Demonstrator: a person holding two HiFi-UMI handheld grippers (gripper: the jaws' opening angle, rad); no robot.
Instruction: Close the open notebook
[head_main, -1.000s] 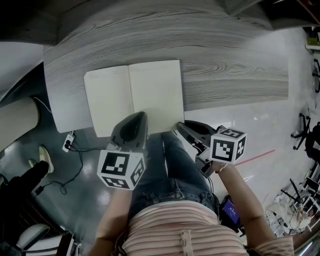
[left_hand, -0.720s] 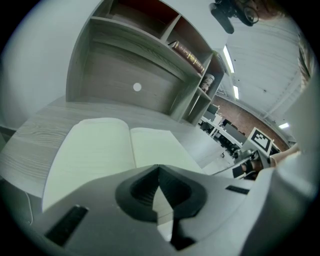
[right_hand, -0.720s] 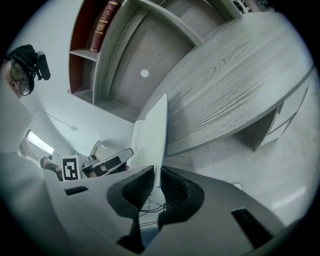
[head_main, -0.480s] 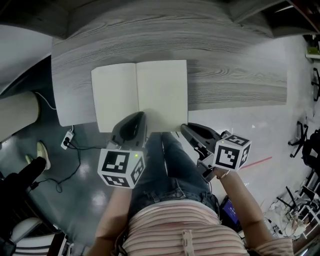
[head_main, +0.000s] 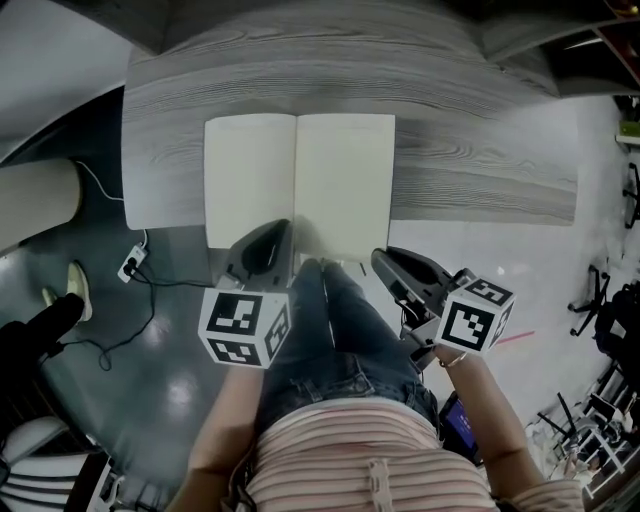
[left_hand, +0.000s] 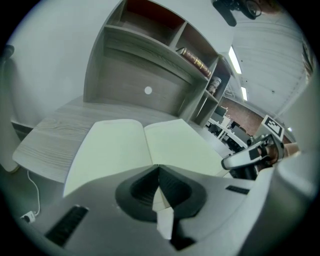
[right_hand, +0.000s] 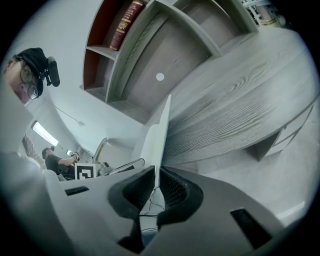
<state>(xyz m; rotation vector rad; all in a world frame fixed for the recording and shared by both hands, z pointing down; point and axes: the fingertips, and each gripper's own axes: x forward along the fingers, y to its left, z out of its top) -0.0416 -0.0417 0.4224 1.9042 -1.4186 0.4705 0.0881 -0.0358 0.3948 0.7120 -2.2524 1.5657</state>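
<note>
An open notebook (head_main: 300, 180) with blank cream pages lies on the grey wood table (head_main: 480, 150). My left gripper (head_main: 283, 228) is shut, its tips over the near end of the spine; in the left gripper view the pages (left_hand: 145, 145) spread out beyond its tips (left_hand: 158, 167). Whether it touches the paper I cannot tell. My right gripper (head_main: 382, 258) is at the near right corner of the right-hand side. In the right gripper view that side's edge (right_hand: 159, 135) runs between the closing jaws (right_hand: 155, 175), whose pads press on it.
A shelf unit with books (left_hand: 195, 60) stands at the back of the table; a red book (right_hand: 127, 17) sits on it. The person's legs in jeans (head_main: 340, 320) are below the near table edge. A cable and plug (head_main: 130, 265) lie on the floor at left.
The whole picture has slid right as the head turned. The right gripper's cube has drifted toward the lower right while its tips stay at the notebook's corner. The left gripper keeps its place at the spine.
</note>
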